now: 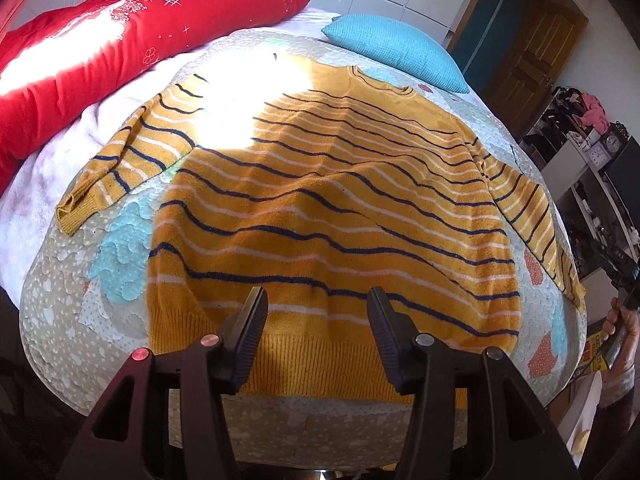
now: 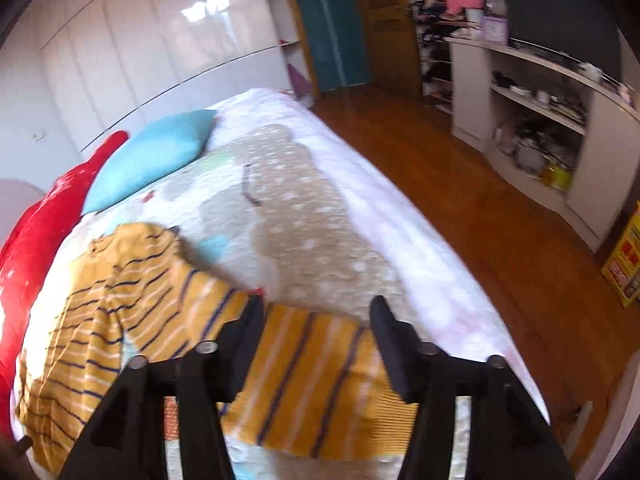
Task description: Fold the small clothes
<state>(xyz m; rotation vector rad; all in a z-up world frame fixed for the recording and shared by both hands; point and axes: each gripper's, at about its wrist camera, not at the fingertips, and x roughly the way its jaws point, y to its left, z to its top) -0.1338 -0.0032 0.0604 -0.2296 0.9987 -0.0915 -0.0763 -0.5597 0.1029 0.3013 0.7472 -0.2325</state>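
Lying flat on the quilted bed (image 1: 60,312) is 1 ribbed-hem knitted mustard sweater (image 1: 328,208) with navy and white stripes, below 2 pillows: 1 red (image 1: 120,56), 1 teal (image 1: 396,48). Both hand-held grippers, left (image 1: 318,300) and right (image 2: 318,312), stand released above its hem and right sleeve; the right view is blurred.

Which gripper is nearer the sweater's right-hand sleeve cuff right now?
Right. The right gripper hangs directly over that sleeve cuff, jaws open. The left gripper is over the middle of the sweater's bottom hem, well away from that sleeve, jaws open too.
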